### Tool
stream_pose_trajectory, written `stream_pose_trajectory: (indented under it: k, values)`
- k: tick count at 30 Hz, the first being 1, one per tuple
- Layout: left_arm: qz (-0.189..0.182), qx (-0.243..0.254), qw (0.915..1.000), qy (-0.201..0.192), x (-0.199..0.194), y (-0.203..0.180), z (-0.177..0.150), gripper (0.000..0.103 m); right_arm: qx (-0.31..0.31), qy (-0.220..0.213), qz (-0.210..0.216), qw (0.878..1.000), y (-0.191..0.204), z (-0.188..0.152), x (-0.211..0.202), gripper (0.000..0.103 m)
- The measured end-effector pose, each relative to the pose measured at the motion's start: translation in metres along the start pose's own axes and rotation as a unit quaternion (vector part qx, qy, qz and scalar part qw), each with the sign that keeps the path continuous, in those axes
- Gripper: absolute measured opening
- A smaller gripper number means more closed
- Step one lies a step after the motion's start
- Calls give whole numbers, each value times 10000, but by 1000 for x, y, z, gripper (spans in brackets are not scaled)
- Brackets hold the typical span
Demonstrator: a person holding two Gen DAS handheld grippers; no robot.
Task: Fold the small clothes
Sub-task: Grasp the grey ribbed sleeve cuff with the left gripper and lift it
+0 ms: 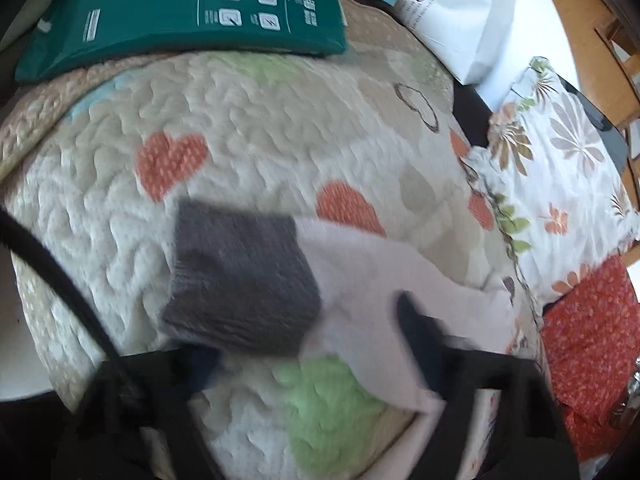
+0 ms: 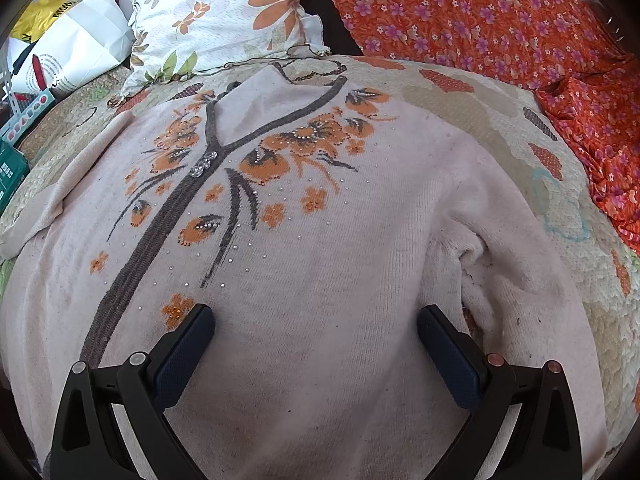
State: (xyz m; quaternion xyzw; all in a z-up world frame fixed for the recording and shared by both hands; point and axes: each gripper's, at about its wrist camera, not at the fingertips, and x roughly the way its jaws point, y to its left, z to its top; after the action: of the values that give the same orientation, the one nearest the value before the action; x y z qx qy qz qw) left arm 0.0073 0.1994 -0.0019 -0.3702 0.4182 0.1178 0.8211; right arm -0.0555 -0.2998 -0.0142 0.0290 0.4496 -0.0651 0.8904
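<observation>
Cardigan (image 2: 320,240) flat on quilt (image 2: 500,128), body unfolded. Left hand-held gripper (image 1: 304,352) blurred at sleeve (image 1: 360,280), grip unclear. Right hand-held gripper (image 2: 316,320) wide open, empty. Folding barely begun.

The cardigan (image 2: 320,240) is soft, matt pale-pink knit with a ribbed grey cuff (image 1: 240,276), a grey knitted placket, orange woven-in flowers and small shiny rhinestones. It lies on a puffy quilted cotton bedspread (image 1: 260,120), matt and bumpy. The right gripper's fingers (image 2: 448,360) carry dark, finely textured pads on smooth black plastic; the green package (image 1: 180,12) looks glossy.
</observation>
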Motion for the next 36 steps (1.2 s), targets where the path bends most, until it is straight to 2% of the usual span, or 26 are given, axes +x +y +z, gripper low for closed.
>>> stream_pose_trajectory:
  k: [1,2,6,8,12,14,16,18,21,22,25,28,31,32,33,34,36]
  values:
    - [41,46,10000,51,3,0,5,18,0,0,1,10000,0,0,0,103]
    - [57,44,9998,171,8,0,11,4,0,-1,1,10000,0,0,0,103]
    - [267,-40,9996,-37,1,6,31,4,-1,0,-4,10000,1,0,0,103]
    - [477,35,9982,-358,-9,3,50,4,0,-1,-3,10000,1,0,0,103]
    - [1104,367,9859,-1202,-37,-6,87,4,0,1,-8,10000,1,0,0,103]
    - [1181,580,9815,-1394,-46,-15,98,4,-7,8,-17,10000,0,0,0,103]
    - [1093,780,9807,-1424,-50,-29,101,4,-4,30,-27,10000,-1,1,-1,103]
    - [802,1060,9822,-1328,-56,-48,95,4,-14,124,-50,9999,-1,4,-2,103]
    - [150,1457,9842,-997,-62,-85,70,4,140,234,235,9994,-7,16,-16,96]
    - [-59,1597,9832,-885,-63,-100,59,4,269,35,394,9989,-13,22,-29,96]
    - [-653,2025,9760,-471,-57,-151,13,4,616,-466,311,9965,-37,36,-59,97]
    - [-1159,2418,9634,59,-38,-210,-43,4,1157,-675,383,9902,-73,42,-76,97]
    - [-1540,2796,9450,707,-12,-268,-109,4,1764,-553,462,9817,-107,38,-74,97]
    - [-1704,2988,9342,941,-3,-290,-139,4,1948,-493,519,9782,-116,36,-73,97]
    - [-1819,3101,9270,1071,1,-300,-156,4,2133,-437,603,9742,-123,33,-72,97]
    - [-2061,3310,9099,1416,11,-319,-187,7,2331,-375,715,9691,-131,31,-69,97]
    - [-2307,3431,8887,1982,23,-337,-218,18,2674,-296,931,9586,-147,29,-65,97]
